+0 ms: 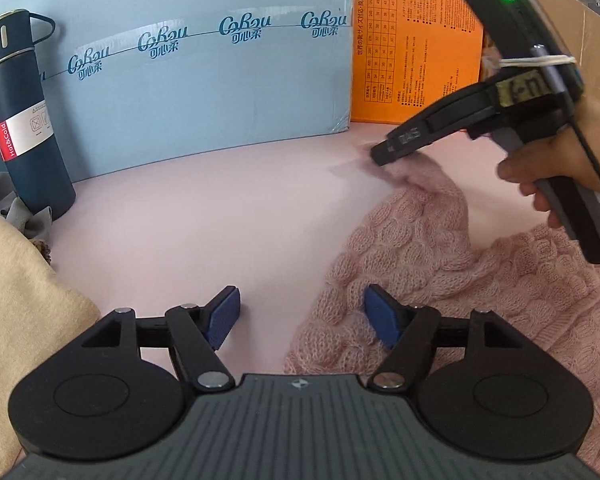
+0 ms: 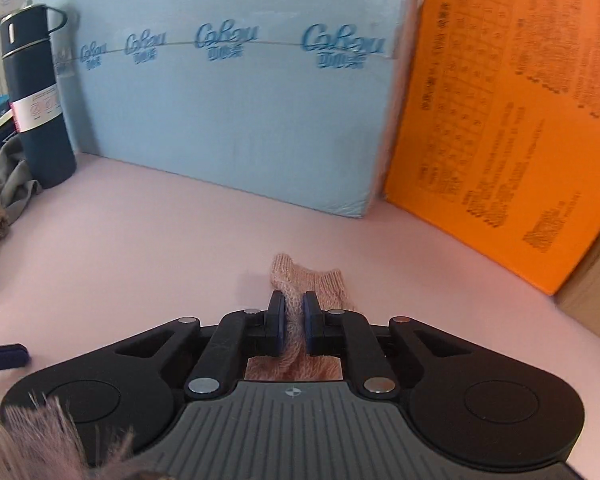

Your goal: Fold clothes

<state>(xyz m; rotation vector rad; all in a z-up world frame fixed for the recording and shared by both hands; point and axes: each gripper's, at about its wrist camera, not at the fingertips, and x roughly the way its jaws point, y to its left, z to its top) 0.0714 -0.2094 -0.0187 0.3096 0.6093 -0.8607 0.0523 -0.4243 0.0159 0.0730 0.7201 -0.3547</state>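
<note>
A pink cable-knit sweater [image 1: 440,264] lies on the pink table at the right of the left wrist view. My left gripper [image 1: 302,316] is open and empty, its right blue pad [image 1: 382,316] resting at the sweater's left edge. My right gripper [image 2: 294,322] is shut on the end of a sweater sleeve [image 2: 312,276], whose cuff sticks out past the pads. The right gripper also shows in the left wrist view [image 1: 384,154], held by a hand and lifting the sleeve end just above the table.
A light blue box [image 1: 204,80] and an orange box [image 1: 412,40] stand along the back. A dark blue thermos [image 1: 24,120] stands at the left, with grey cloth [image 1: 8,204] and a beige garment [image 1: 24,320] beside it. The pink table [image 1: 200,232] spreads between.
</note>
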